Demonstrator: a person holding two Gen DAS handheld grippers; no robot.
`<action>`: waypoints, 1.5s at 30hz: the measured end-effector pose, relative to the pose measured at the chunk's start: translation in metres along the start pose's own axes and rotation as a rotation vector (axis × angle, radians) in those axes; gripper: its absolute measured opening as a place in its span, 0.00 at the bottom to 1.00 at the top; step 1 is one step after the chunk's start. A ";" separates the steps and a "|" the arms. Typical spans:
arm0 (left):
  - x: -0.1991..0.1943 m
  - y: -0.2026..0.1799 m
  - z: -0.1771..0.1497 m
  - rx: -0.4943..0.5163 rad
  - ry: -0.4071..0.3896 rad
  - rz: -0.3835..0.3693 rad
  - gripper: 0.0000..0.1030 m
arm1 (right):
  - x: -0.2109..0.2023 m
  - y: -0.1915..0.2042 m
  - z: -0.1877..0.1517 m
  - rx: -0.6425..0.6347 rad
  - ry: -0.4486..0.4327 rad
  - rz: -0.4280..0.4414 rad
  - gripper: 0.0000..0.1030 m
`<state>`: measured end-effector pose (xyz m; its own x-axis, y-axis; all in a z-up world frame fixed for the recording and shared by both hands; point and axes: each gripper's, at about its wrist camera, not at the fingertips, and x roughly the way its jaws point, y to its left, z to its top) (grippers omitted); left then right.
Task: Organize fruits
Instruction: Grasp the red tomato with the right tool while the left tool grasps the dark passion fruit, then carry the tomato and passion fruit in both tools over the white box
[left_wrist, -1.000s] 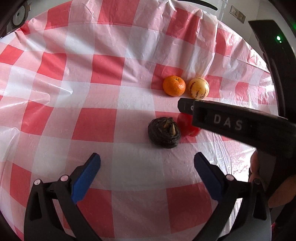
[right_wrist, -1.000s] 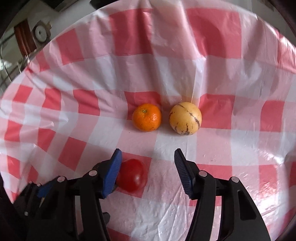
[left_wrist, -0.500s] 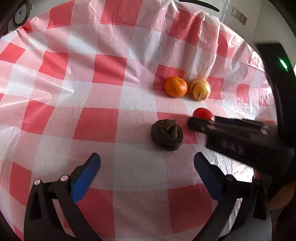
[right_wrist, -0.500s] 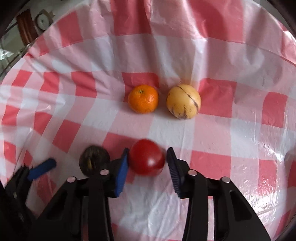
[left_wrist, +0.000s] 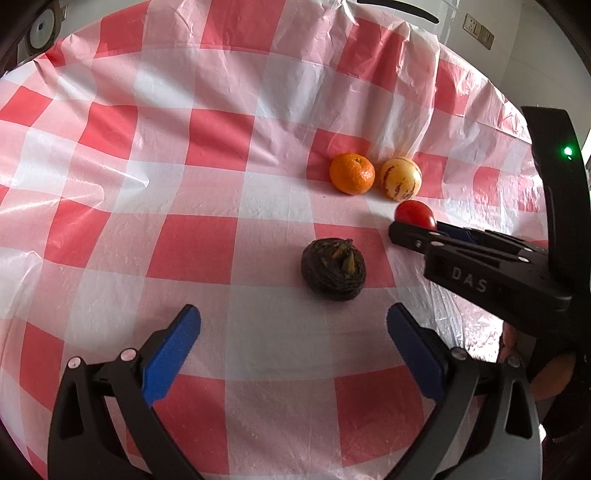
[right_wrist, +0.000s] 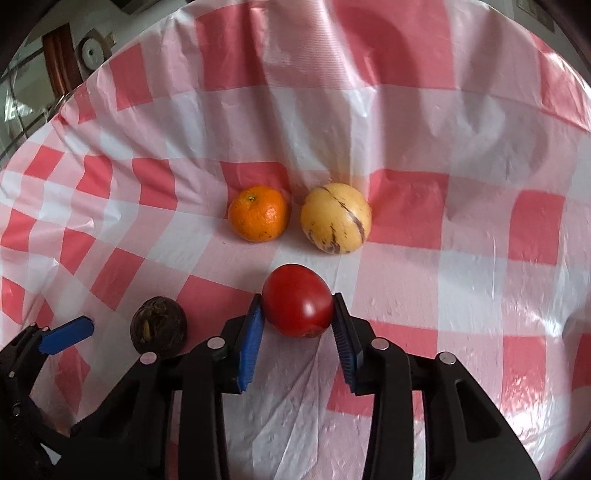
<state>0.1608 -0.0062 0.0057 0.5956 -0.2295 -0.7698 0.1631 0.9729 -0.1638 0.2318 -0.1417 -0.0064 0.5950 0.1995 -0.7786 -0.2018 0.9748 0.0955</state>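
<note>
right gripper (right_wrist: 297, 314) hiding tomato (right_wrist: 297, 300) sides

A home dining spot: checked plastic tablecloth (left_wrist: 207, 177), wall socket (left_wrist: 478, 31).

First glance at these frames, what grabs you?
The red tomato pinched between the right hand-held gripper pads, low centre. Just beyond it, an orange and a yellow striped fruit sit side by side on the checked tablecloth. A dark wrinkled fruit lies before the open left hand-held gripper.

Orange (right_wrist: 258, 213) left of melon (right_wrist: 335, 218); tomato (right_wrist: 297, 300) before both
</note>
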 end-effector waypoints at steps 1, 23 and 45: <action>0.000 0.000 0.000 0.000 0.000 0.000 0.98 | 0.002 0.003 0.000 -0.002 -0.005 0.000 0.39; 0.022 -0.027 0.025 -0.001 -0.004 0.072 0.75 | -0.056 -0.062 -0.032 0.299 -0.143 0.110 0.34; -0.069 0.008 -0.030 -0.144 -0.224 0.165 0.40 | -0.068 -0.082 -0.044 0.386 -0.244 0.217 0.34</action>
<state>0.0971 0.0183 0.0394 0.7659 -0.0526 -0.6408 -0.0538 0.9879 -0.1455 0.1735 -0.2393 0.0115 0.7447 0.3748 -0.5522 -0.0663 0.8649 0.4976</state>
